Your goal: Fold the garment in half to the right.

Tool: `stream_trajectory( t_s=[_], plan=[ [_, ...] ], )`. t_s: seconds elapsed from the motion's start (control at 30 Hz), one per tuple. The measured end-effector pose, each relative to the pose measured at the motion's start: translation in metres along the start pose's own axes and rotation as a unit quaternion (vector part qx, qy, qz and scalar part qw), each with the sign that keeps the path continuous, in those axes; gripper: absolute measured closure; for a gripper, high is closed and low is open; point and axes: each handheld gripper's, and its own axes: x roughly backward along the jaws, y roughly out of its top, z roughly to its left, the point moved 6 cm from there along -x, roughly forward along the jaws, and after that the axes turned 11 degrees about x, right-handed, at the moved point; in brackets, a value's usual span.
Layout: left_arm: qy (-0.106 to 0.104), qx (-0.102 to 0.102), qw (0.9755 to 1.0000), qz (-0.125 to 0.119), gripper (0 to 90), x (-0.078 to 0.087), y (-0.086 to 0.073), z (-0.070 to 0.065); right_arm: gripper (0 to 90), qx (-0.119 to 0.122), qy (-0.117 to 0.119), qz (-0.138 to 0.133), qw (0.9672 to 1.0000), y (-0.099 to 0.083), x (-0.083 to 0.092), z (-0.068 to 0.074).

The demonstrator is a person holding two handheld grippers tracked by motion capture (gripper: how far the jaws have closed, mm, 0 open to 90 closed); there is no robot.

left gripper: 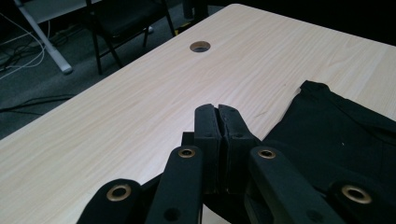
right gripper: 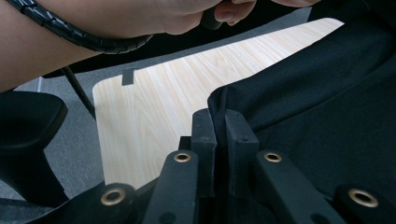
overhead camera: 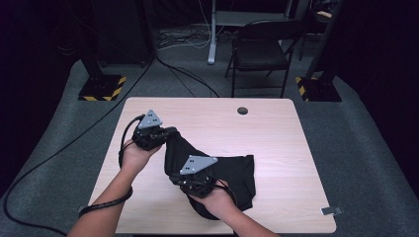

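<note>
Pale wooden table [overhead camera: 276, 148] on grey carpet [overhead camera: 356, 148], dark room.

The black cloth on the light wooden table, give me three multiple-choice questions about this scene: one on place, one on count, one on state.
1. Where does the black cloth lie on the light wooden table?
A. near half, under the hands
B. far edge
C. on the floor

2. How many round holes does the tabletop have?
A. none
B. one
C. three

3. How do the right gripper's jaws stand?
A. wide open
B. shut on the cloth's edge
C. shut on a cable

Key: A, the cloth sits by the near edge; B, a single hole; B, fabric is pinched between the jaws.
</note>
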Motion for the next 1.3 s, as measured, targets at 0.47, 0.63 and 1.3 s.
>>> stream_trajectory(
  t_s=[0.47,0.63,1.3],
  plan=[
    [0.015,-0.023,0.9996,0.010,86.3,0.012,0.020,0.000,84.0,0.014,0.004,-0.024,0.9996,0.026,0.000,0.001],
    [0.026,-0.036,0.9987,0.025,86.3,0.010,0.021,-0.002,83.9,0.010,0.006,-0.032,0.9994,0.027,-0.003,0.001],
    [0.023,-0.042,0.9977,0.048,86.2,-0.023,0.019,-0.018,83.6,-0.030,0.007,-0.046,0.9985,0.004,0.000,-0.008]
  ],
)
